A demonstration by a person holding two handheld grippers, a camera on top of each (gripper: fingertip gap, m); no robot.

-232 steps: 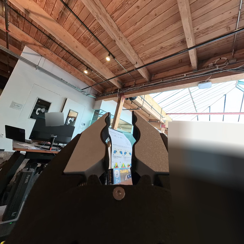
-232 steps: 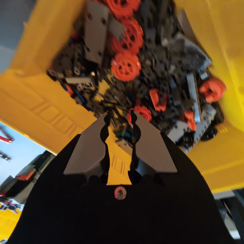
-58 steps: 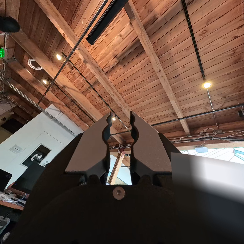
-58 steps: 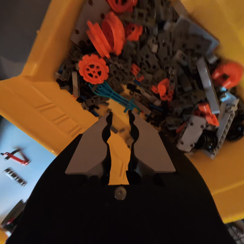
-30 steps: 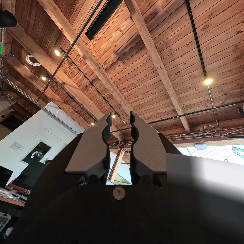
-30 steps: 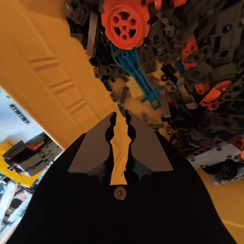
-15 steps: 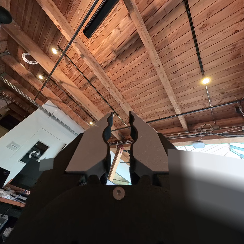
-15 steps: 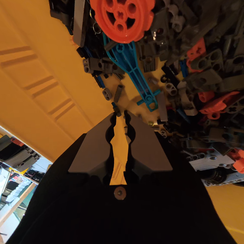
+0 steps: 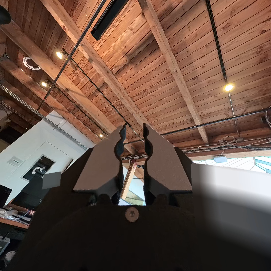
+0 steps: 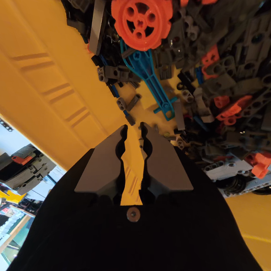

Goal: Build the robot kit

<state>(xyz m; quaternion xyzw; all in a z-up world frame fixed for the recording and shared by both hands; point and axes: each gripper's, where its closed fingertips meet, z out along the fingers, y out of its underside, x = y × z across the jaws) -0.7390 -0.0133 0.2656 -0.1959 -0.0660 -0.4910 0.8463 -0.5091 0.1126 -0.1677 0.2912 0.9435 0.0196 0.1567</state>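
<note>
Right wrist view: the right claw (image 10: 133,126), parted with nothing between its tips, points into a yellow bin (image 10: 48,82) just short of a small grey pin (image 10: 131,119), near a teal lever piece (image 10: 152,83) and an orange gear wheel (image 10: 140,23). Left claw (image 9: 133,129) stands open and empty, aimed at the wooden ceiling (image 9: 161,66).

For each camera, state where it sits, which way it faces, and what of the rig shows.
Left wrist view: sits on the left gripper, tilted up at the wooden ceiling; its open, empty fingers fill the foreground.
Right wrist view: sits on the right gripper, pointing down into a yellow bin of building parts; its open fingers hang just short of a small grey pin, below a teal piece and an orange wheel.
Shared: nothing; neither gripper shows in the other's view.
</note>
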